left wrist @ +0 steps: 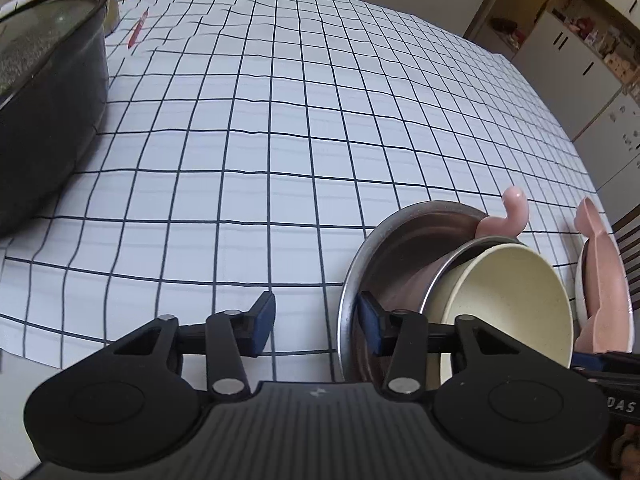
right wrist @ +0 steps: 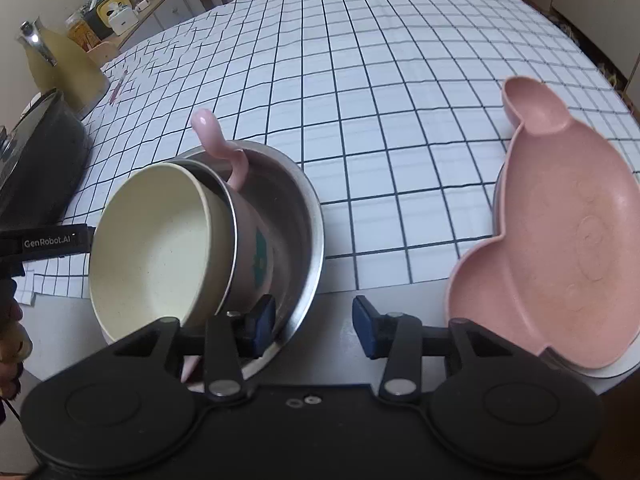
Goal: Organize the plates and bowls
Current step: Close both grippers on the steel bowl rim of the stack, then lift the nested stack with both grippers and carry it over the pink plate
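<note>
Table: a white cloth with a dark grid (left wrist: 280, 120) covers most of it. The middle and far side are open, and a bare grey strip (right wrist: 340, 344) shows along the near edge.
Pot: a large dark pot with a glass lid (left wrist: 48, 120) stands at the left edge of the cloth, cut off by the frame.
Pink plate: a bear-shaped pink plastic plate (right wrist: 560, 240) lies at the right, long axis running away from the camera, ear end far. It rests on a white plate (right wrist: 612, 372) that is mostly hidden.
Steel bowl: a round steel bowl (right wrist: 312, 208) sits at the near table edge, half on the cloth.
Cream bowl: a cream bowl (left wrist: 504, 292) lies tilted inside it, mouth towards the cameras.
Pink cup: a pink cup (right wrist: 252, 240) is nested behind the cream bowl, its curled handle pointing up; the body is largely hidden.
Left gripper (left wrist: 316, 320): open, straddling the steel bowl's left rim, one pad inside.
Right gripper (right wrist: 314, 320): open, straddling the right rim, one pad inside.
Pen: a red pen (left wrist: 138, 30) lies far left.
</note>
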Action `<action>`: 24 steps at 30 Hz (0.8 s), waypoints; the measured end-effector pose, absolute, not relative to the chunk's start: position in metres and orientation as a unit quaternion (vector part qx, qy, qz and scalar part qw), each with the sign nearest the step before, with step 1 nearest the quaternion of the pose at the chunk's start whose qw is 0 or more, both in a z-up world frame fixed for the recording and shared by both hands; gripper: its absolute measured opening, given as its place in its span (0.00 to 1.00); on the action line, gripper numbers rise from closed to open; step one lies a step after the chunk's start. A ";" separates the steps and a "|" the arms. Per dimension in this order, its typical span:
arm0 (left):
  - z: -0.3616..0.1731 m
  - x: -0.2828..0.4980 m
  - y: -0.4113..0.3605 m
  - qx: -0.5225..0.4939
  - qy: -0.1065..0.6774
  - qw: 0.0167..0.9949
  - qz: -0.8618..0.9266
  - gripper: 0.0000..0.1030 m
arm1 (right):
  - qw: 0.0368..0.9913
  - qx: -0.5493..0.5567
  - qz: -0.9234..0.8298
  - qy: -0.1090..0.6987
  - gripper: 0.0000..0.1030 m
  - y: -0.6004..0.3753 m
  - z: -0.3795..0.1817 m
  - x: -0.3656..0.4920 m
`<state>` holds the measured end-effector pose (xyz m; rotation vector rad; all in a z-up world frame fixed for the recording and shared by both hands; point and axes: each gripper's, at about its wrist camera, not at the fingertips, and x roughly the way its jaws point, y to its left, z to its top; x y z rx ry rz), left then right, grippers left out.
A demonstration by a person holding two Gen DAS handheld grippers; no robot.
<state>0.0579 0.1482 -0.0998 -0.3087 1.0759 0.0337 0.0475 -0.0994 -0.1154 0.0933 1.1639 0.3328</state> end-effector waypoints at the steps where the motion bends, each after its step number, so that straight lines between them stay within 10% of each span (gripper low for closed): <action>1: -0.100 0.057 0.148 -0.155 0.511 0.846 0.015 0.38 | 0.819 0.049 0.158 0.549 0.40 -0.099 -0.117 0.049; 11: -0.102 0.053 0.145 -0.202 0.504 0.840 0.008 0.11 | 0.805 0.073 0.155 0.568 0.31 -0.097 -0.129 0.053; 24: -0.098 0.049 0.143 -0.200 0.502 0.841 0.023 0.10 | 0.806 0.074 0.155 0.566 0.15 -0.094 -0.127 0.056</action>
